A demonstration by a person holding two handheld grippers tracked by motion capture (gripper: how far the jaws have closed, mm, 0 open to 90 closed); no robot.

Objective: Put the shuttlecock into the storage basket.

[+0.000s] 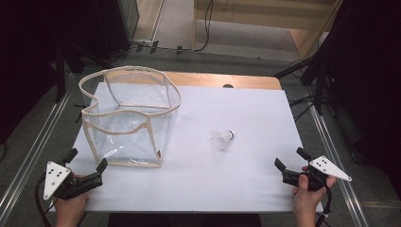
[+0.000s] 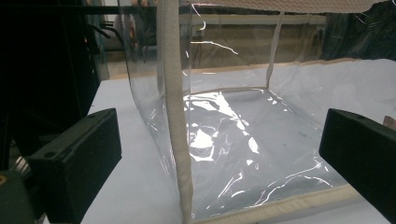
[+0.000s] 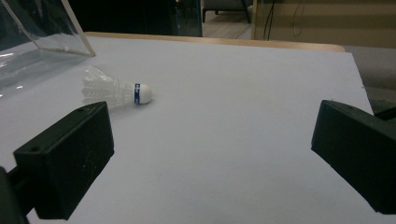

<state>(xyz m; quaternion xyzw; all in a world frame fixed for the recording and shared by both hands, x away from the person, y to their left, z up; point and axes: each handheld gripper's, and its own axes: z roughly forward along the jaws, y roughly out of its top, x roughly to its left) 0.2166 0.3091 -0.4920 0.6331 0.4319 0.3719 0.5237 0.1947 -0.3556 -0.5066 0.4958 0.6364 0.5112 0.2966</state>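
A clear plastic bag with beige trim stands open-topped on the left of the white table. A white shuttlecock with a blue band lies on its side right of the bag; in the right gripper view the shuttlecock is ahead and to the left. My left gripper rests at the front left corner, open and empty, pointing at the bag's near corner seam. Down at the front right, my right gripper is open and empty, aimed toward the shuttlecock.
The table's wooden back edge shows behind the white sheet. Metal rails run along both sides of the table. Cables and dark stands lie on the floor beyond it.
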